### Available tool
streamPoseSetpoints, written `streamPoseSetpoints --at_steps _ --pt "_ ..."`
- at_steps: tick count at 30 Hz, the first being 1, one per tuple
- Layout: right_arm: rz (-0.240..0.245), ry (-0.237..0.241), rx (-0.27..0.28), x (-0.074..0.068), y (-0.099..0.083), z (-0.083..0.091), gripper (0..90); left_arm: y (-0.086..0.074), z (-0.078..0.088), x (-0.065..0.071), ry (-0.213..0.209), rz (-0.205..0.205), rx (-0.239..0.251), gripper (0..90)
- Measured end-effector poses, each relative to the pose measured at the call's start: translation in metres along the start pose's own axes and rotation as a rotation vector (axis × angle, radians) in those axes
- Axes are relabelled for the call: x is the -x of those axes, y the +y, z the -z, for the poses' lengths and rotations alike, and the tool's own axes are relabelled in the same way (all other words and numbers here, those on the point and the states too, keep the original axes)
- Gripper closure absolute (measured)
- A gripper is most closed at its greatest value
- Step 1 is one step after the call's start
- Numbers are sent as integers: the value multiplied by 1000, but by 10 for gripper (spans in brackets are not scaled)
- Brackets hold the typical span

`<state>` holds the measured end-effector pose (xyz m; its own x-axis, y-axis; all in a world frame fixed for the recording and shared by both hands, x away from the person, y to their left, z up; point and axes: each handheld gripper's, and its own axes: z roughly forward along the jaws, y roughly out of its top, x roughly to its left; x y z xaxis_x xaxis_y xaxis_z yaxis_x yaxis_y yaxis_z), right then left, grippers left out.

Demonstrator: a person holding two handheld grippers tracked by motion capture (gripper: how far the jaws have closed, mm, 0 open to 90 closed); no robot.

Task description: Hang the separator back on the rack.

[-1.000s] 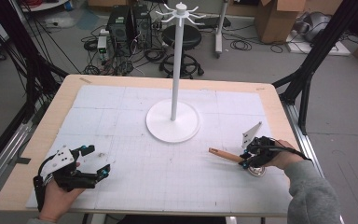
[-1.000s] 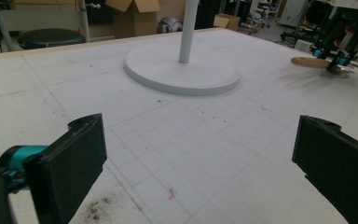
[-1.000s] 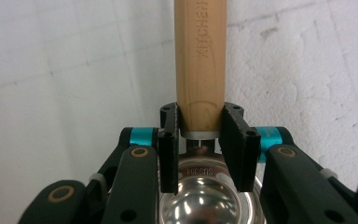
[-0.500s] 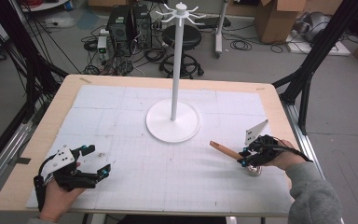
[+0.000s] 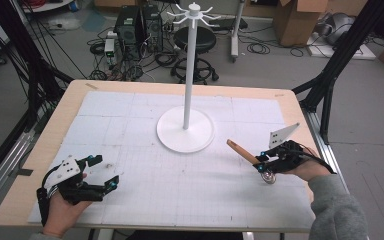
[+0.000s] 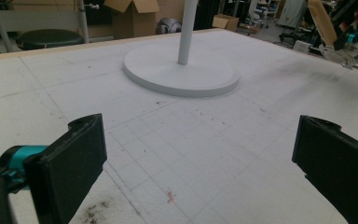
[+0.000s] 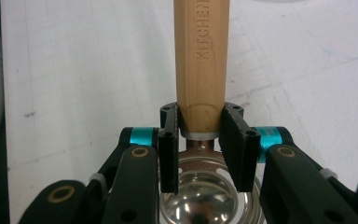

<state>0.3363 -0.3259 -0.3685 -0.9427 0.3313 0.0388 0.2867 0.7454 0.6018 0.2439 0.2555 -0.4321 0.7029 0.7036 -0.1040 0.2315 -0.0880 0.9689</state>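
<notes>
The right tool (image 5: 263,161) is clamped on the neck of a wooden-handled scoop (image 7: 201,60) at the counter's (image 5: 130,107) right edge, handle angled toward the hook stand (image 5: 186,129), probably for hanging, while the left tool (image 5: 100,172) rests wide open, empty.

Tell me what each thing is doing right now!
Left gripper: open, holding nothing, low over the table.
Right gripper: shut on the utensil's wooden handle, near the metal end.
Wooden-handled utensil: held, handle pointing toward the stand, shiny metal bowl at the gripper.
White hook stand: upright on its round base, hooks bare.
Table: covered by a white gridded mat.
</notes>
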Motion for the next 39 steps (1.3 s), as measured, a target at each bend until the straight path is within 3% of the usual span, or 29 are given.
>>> streamPoseSetpoints --at_steps 12,24,33,39 --pt "-46 -30 147 2 1 9 698 0 -1 1 -4 0 2 34" --pt "-99 -62 216 2 1 14 698 0 -1 0 -3 -1 0 34" --pt "-144 -120 344 1 5 27 698 1 -1 1 -4 -3 0 35" --pt "-170 -144 391 2 7 33 698 1 -1 1 -3 -5 0 34"
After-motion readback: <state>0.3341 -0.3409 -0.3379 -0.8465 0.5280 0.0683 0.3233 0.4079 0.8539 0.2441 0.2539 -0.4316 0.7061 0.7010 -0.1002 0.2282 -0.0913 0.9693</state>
